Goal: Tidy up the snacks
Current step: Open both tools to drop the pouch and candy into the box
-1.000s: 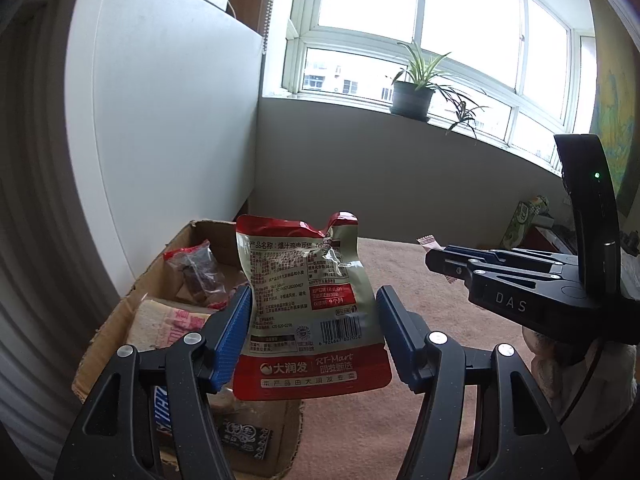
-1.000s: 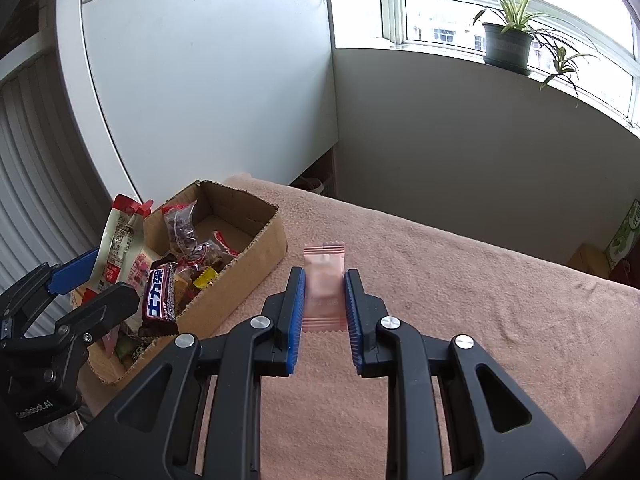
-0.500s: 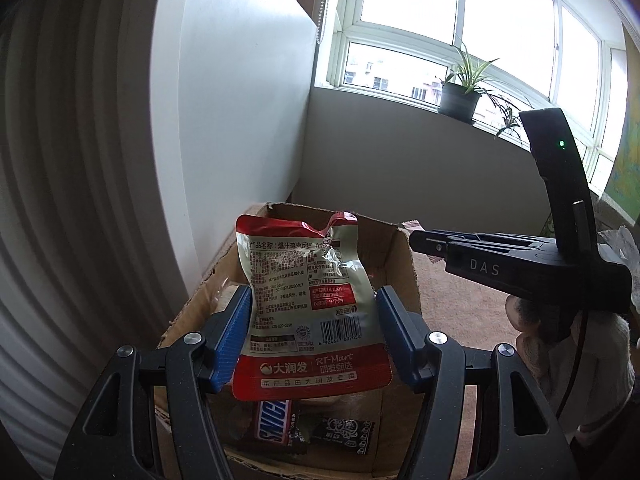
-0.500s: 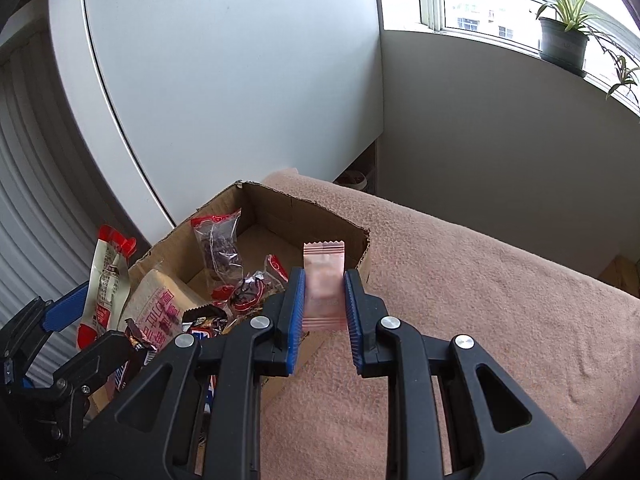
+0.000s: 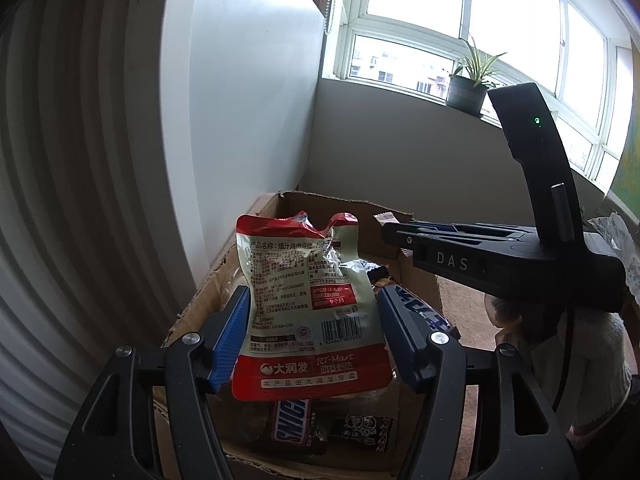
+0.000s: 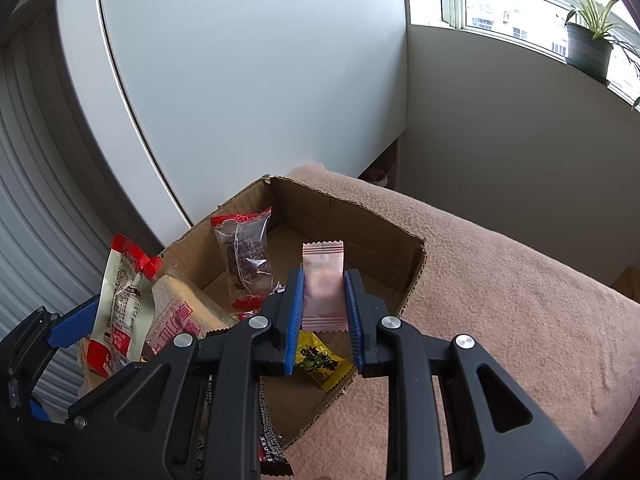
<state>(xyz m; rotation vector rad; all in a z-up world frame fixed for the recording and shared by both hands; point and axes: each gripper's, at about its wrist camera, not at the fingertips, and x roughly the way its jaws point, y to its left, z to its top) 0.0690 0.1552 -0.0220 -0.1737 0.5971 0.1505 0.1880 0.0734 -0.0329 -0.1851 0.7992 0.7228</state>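
My left gripper (image 5: pixel 312 316) is shut on a red and silver snack pouch (image 5: pixel 308 308) and holds it above the cardboard box (image 5: pixel 192 312). The pouch (image 6: pixel 120 300) and the left gripper's blue finger (image 6: pixel 72 324) also show at the left of the right wrist view. My right gripper (image 6: pixel 324 300) is shut on a small pink candy packet (image 6: pixel 323 284) and holds it above the box (image 6: pixel 408 272). In the left wrist view the right gripper (image 5: pixel 400 234) reaches over the box's far right side.
The box holds a Snickers bar (image 5: pixel 292 420), a black packet (image 5: pixel 360 432), a clear bag of dark fruit (image 6: pixel 244 256), a yellow candy (image 6: pixel 320 364) and a biscuit pack (image 6: pixel 180 320). It sits on a pink cloth (image 6: pixel 520 320). A white wall panel (image 6: pixel 240 80) stands behind it.
Both grippers have moved left over the box, each still holding its snack. The right gripper went from over the cloth to above the box's inside.
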